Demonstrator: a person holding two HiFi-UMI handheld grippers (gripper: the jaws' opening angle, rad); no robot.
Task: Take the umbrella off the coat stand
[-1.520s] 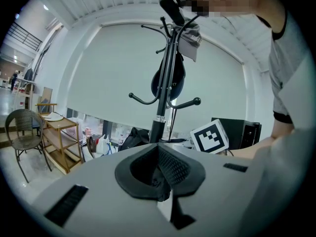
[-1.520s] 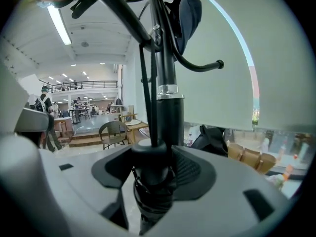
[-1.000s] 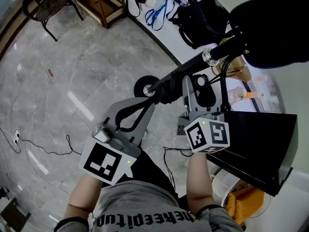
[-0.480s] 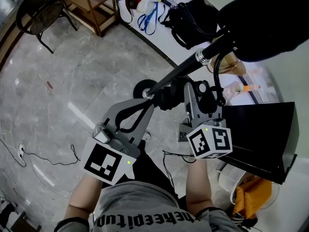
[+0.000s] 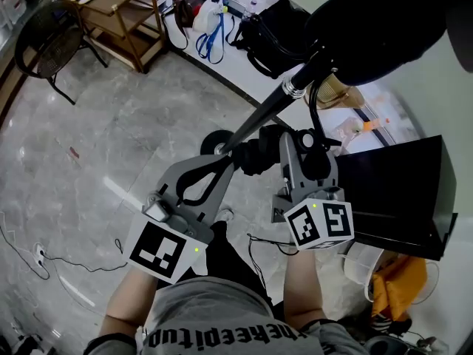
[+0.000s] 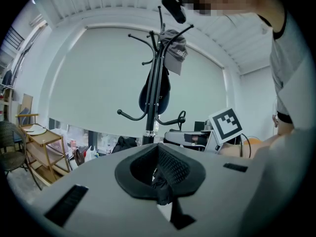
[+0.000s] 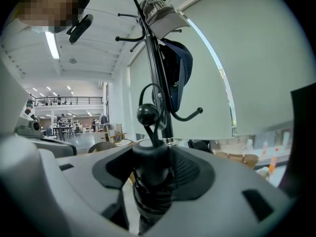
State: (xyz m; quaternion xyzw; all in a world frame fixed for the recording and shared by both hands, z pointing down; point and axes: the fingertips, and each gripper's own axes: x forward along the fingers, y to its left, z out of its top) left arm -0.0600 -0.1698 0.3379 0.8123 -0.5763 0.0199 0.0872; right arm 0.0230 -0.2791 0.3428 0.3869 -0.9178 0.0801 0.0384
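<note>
Right gripper (image 7: pixel 150 179): fingers (image 7: pixel 190 174) clamped tight on the black folded umbrella (image 7: pixel 148 196), whose rounded end sticks up between them. A thin strap (image 7: pixel 148 94) loops up from that end, right by a ball-tipped hook (image 7: pixel 147 113) of the coat stand (image 7: pixel 160 78). Cannot tell if the loop is round the hook or only in front of it.

Left gripper (image 6: pixel 160 179): fingers (image 6: pixel 181 169) closed together, pinching a crumpled bit of the umbrella's black fabric.

Head view: the umbrella is in the air above the grey marble floor (image 5: pixel 89 139), between the two grippers and just beside the stand's pole. The left gripper is at one end and the right gripper at the other, with both forearms reaching forward.

The stand is upright. A grey cap (image 7: pixel 160 11) sits on a top peg, and a navy cap (image 7: pixel 178 70) hangs just below it against the pole.

A black bag (image 5: pixel 277 24) and a wooden shelf (image 5: pixel 122 9) lie beyond the stand, well apart from both grippers.
</note>
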